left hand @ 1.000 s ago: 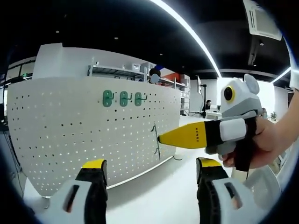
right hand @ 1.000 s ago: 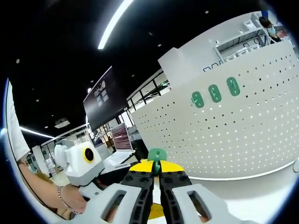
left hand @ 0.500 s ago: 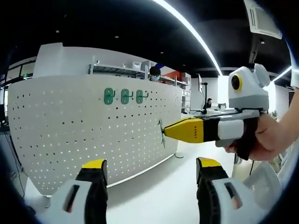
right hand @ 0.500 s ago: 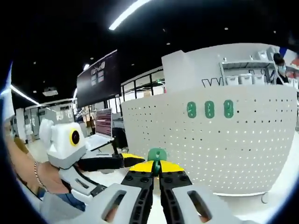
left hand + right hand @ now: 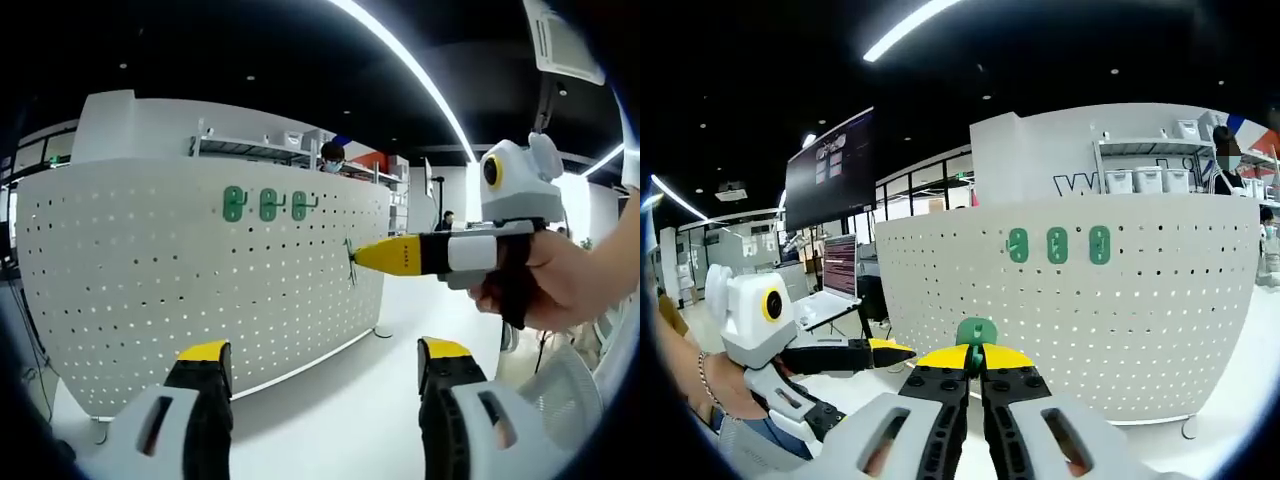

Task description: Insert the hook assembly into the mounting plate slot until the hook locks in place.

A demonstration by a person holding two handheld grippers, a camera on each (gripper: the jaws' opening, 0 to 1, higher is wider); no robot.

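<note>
The right gripper, jaws pinching the green hook, is levelling out and squaring up to the pegboard since a second ago, three hooks at 1 o'clock. The left gripper is hanging spread, empty. Insertion not begun.
</note>
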